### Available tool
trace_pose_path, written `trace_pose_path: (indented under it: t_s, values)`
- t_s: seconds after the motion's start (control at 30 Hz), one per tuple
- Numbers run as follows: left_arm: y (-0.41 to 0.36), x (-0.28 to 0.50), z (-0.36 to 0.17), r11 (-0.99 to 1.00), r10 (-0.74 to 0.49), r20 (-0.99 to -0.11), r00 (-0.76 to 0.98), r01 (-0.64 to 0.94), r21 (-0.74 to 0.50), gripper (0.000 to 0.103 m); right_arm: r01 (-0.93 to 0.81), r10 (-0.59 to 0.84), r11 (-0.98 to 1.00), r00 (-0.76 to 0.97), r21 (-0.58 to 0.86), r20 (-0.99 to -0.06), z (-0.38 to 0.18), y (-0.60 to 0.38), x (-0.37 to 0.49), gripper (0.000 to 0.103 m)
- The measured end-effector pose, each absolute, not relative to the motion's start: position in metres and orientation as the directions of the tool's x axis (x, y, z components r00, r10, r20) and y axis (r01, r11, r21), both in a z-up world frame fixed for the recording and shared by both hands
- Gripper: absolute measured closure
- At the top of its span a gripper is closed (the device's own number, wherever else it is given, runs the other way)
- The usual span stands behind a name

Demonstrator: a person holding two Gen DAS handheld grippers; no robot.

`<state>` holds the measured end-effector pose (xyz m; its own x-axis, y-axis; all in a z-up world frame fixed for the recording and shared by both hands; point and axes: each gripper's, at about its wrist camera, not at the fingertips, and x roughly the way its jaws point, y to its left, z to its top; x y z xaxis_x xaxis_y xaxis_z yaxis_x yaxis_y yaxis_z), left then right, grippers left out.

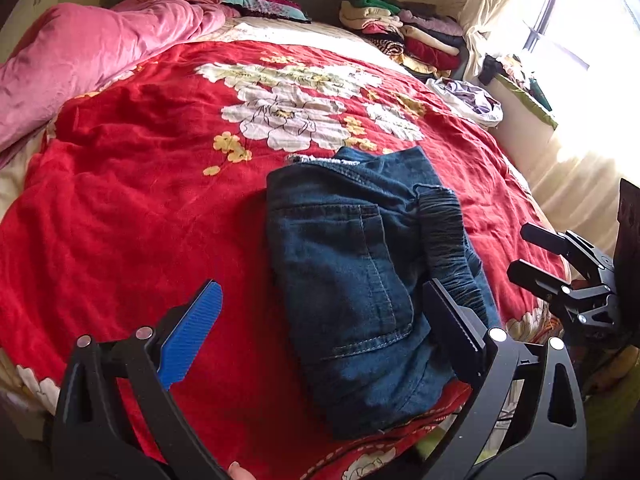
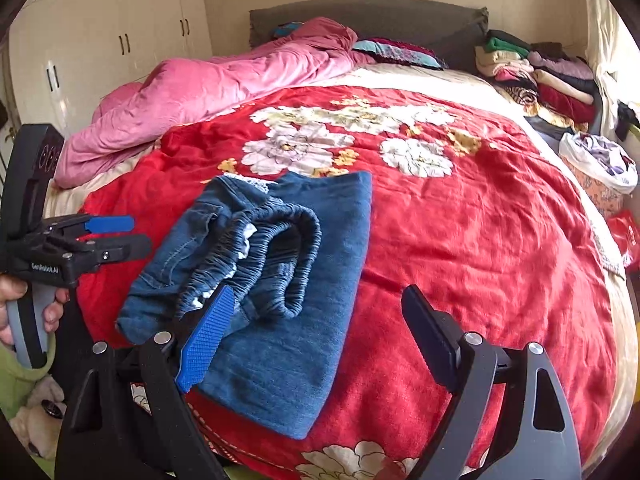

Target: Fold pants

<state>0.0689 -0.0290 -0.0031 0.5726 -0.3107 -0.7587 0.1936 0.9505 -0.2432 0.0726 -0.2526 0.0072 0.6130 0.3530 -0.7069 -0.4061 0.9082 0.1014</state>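
Left wrist view is showing folded blue jeans (image 1: 372, 280) lying on a red floral bedspread (image 1: 140, 200), near its foot edge. Left gripper (image 1: 320, 340) and right gripper (image 2: 320, 340), fingers released, are hovering beside the jeans. Pink quilt (image 2: 200, 92) and stacked clothes (image 2: 536, 76) are lying beyond.

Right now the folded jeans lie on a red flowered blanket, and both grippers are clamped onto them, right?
Not quite. The jeans do lie folded on the red blanket, but neither gripper is clamped on: the right wrist view shows the right gripper open, and the left gripper open beside them.
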Motion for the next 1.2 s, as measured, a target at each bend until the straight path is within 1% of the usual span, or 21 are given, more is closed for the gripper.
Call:
trace_pose_path:
  t_s: [0.33, 0.43, 0.5, 0.53, 0.57, 0.63, 0.67, 0.77, 0.83, 0.9, 1.2]
  values:
    - [-0.027, 0.072, -0.021, 0.949, -0.316, -0.777, 0.545, 0.165, -0.270, 0.010, -0.379, 0.355, 0.915, 0.591, 0.138, -0.724, -0.005, -0.257, 0.081, 0.018]
    - [-0.026, 0.075, -0.026, 0.944, -0.328, -0.778, 0.537, 0.158, -0.289, 0.010, -0.383, 0.404, 0.901, 0.563, 0.205, -0.721, -0.009, -0.259, 0.086, 0.018]
    - [-0.027, 0.076, -0.028, 0.940, -0.340, -0.774, 0.534, 0.162, -0.301, 0.010, -0.383, 0.421, 0.895, 0.551, 0.229, -0.720, -0.012, -0.260, 0.089, 0.019]
    - [-0.028, 0.076, -0.030, 0.938, -0.345, -0.773, 0.532, 0.163, -0.306, 0.010, -0.382, 0.424, 0.894, 0.547, 0.235, -0.722, -0.012, -0.259, 0.091, 0.022]
    - [-0.028, 0.077, -0.031, 0.936, -0.349, -0.772, 0.532, 0.163, -0.311, 0.010, -0.382, 0.428, 0.892, 0.540, 0.242, -0.725, -0.014, -0.259, 0.092, 0.028]
    - [-0.029, 0.077, -0.033, 0.931, -0.363, -0.770, 0.525, 0.168, -0.324, 0.010, -0.391, 0.449, 0.881, 0.517, 0.265, -0.729, -0.017, -0.258, 0.096, 0.029]
    - [-0.030, 0.077, -0.034, 0.929, -0.367, -0.769, 0.523, 0.171, -0.327, 0.011, -0.389, 0.449, 0.881, 0.510, 0.269, -0.733, -0.019, -0.257, 0.097, 0.029]
    - [-0.034, 0.079, -0.037, 0.920, -0.389, -0.766, 0.512, 0.184, -0.345, 0.019, -0.388, 0.469, 0.871, 0.469, 0.302, -0.749, -0.028, -0.256, 0.105, 0.029]
    - [-0.037, 0.080, -0.038, 0.917, -0.399, -0.767, 0.503, 0.194, -0.350, 0.027, -0.385, 0.490, 0.860, 0.440, 0.335, -0.752, -0.035, -0.255, 0.110, 0.029]
    - [-0.041, 0.082, -0.041, 0.914, -0.406, -0.770, 0.492, 0.201, -0.353, 0.030, -0.387, 0.514, 0.847, 0.420, 0.365, -0.748, -0.040, -0.254, 0.113, 0.029]
    - [-0.049, 0.095, -0.047, 0.905, -0.426, -0.768, 0.479, 0.210, -0.371, 0.031, -0.428, 0.573, 0.805, 0.378, 0.411, -0.727, -0.050, -0.245, 0.129, 0.028]
